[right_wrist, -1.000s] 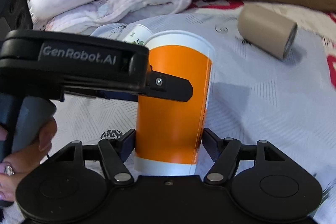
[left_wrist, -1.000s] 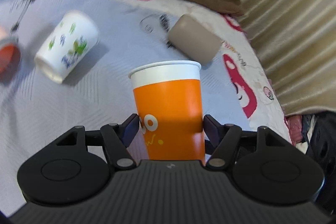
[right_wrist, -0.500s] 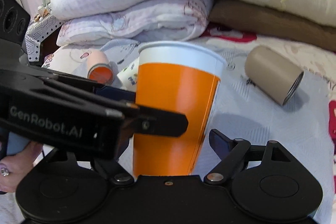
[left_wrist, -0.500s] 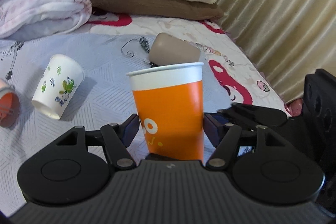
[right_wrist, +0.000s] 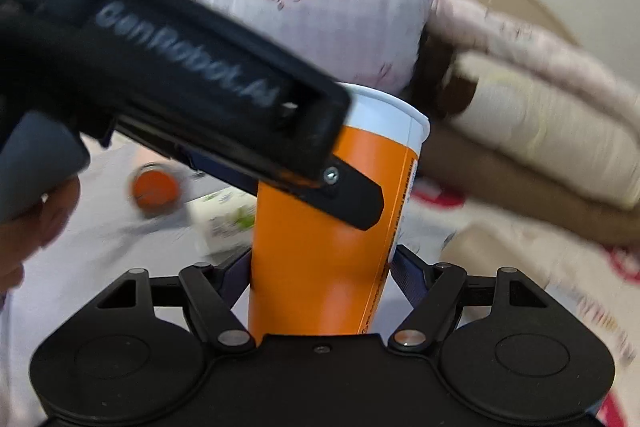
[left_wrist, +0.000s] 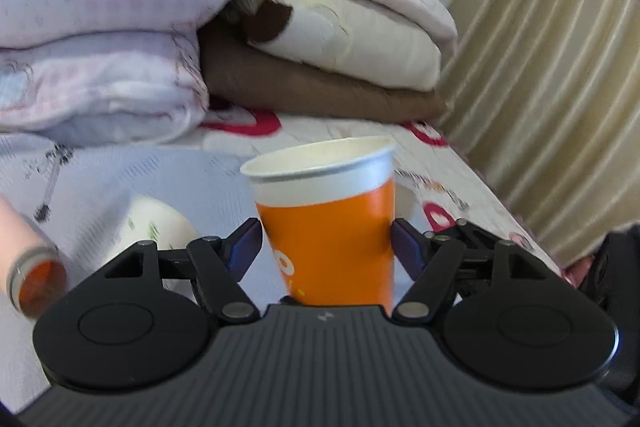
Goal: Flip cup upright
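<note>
An orange paper cup with a white rim [left_wrist: 330, 227] stands mouth up between the fingers of both grippers. My left gripper [left_wrist: 326, 247] has its fingers against the cup's two sides. My right gripper [right_wrist: 322, 267] also closes on the cup's lower part [right_wrist: 320, 247]. In the right wrist view the left gripper's body [right_wrist: 180, 87] crosses in front of the cup. The cup's base is hidden behind the gripper bodies, so I cannot tell whether it touches the bed.
A white floral cup [left_wrist: 156, 227] lies on its side on the bedsheet, left. An orange-ended cup [left_wrist: 40, 275] lies further left. A beige cup [right_wrist: 500, 247] lies right. Folded quilts [left_wrist: 120, 27] are stacked behind. A curtain [left_wrist: 560, 67] hangs right.
Both views have tilted up toward the quilts and wall. The right gripper's fingers, apart from the cup half a second ago, now sit against it.
</note>
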{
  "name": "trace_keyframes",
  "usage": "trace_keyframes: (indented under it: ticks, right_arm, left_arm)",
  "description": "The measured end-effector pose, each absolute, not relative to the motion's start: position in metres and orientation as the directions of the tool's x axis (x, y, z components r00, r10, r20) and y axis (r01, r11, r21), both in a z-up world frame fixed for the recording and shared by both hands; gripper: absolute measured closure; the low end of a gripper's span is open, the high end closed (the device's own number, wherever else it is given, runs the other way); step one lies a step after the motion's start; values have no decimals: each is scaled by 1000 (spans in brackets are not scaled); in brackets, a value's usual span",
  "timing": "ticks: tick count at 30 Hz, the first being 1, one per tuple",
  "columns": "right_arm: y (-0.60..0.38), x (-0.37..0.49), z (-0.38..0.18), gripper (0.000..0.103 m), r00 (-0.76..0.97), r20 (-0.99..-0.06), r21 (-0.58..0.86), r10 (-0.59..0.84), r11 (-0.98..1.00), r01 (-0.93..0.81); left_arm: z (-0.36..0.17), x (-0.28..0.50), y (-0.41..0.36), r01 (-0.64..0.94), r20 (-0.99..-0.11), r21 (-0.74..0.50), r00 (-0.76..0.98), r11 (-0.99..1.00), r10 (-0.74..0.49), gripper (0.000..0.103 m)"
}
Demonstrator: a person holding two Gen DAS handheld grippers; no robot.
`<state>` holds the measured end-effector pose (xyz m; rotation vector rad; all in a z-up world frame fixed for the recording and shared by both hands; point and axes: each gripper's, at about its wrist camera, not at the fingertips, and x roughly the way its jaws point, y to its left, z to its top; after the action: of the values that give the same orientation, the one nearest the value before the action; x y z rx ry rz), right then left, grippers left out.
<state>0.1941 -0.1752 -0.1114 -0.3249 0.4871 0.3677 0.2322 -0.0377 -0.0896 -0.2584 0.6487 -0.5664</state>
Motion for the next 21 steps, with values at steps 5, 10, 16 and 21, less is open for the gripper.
trace_keyframes:
  ticks: [5,10,16,21]
  right_arm:
    - [-177,218,-133,24,858,-463,-278,221,883,-378]
    - [-191,229,-142,25,846,-471,-200,249,904,-378]
    - [-194,234,-151,24,833,-491,-144,254,920,-365]
    - [-190,229,-156,25,836,-486,-127,256,925,-357]
  left_arm:
    - [-98,240,-40,452,-465,-369,666,812,-583,50]
    - [-103,244,-51,466,-469,-350,663,812,-583,50]
    - [-109,245,-58,476,-508,-337,634,813,-582,50]
    - [-121,247,-62,453,-554,-334,615,826,-561,45]
